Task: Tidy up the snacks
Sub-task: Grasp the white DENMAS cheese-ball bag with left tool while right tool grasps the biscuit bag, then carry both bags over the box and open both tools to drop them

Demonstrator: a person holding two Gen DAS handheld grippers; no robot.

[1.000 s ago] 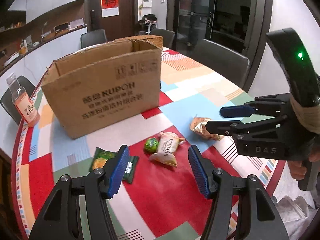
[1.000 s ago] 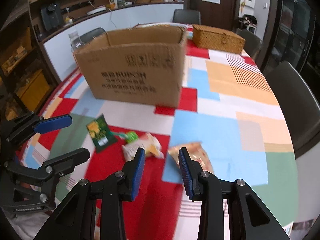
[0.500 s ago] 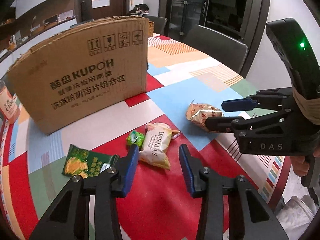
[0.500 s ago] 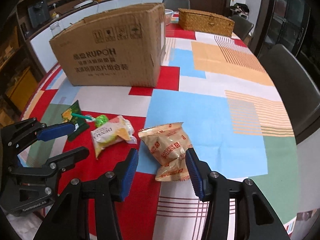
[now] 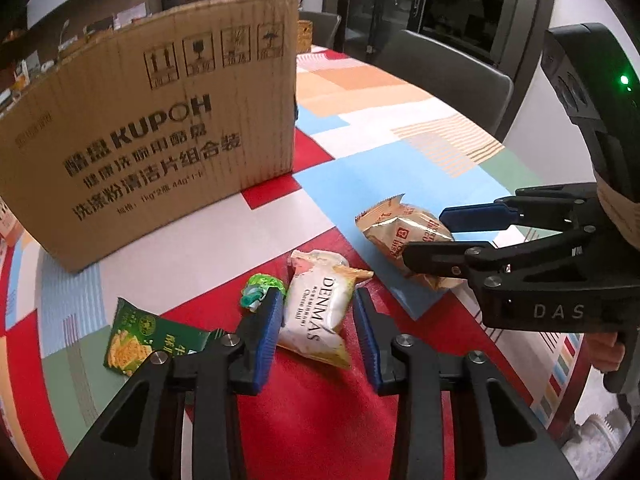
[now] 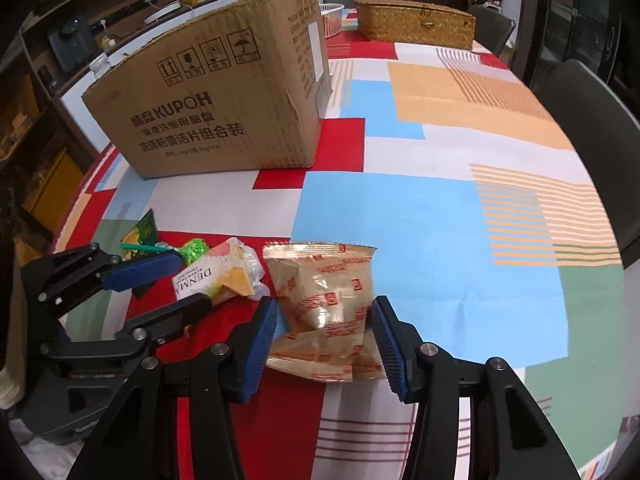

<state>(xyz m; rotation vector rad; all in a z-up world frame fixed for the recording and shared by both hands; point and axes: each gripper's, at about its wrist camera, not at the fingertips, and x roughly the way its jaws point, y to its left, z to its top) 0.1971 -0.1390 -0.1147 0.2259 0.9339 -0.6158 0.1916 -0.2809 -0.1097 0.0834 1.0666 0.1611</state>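
Observation:
A white DENMAS snack packet (image 5: 316,316) lies on the red patch of the tablecloth. My left gripper (image 5: 317,296) points down over it with a blue pad on either side. Its jaws are closing, and a gap still shows at the right pad. A tan biscuit packet (image 6: 328,300) lies between the pads of my right gripper (image 6: 325,304), which stands open around it without squeezing. A small green wrapped sweet (image 5: 262,284) and a flat green packet (image 5: 148,336) lie left of the white packet. Behind them stands the brown cardboard box (image 5: 152,140).
A wicker basket (image 6: 414,22) sits far back on the table, with a white bowl beside it. Dark chairs (image 5: 444,76) ring the right side. The table edge (image 5: 560,396) curves close on the right. A bottle top (image 6: 100,64) shows behind the box.
Both grippers have come down and forward toward the table. The left jaws narrowed around the white packet. The right jaws widened and now straddle the tan packet.

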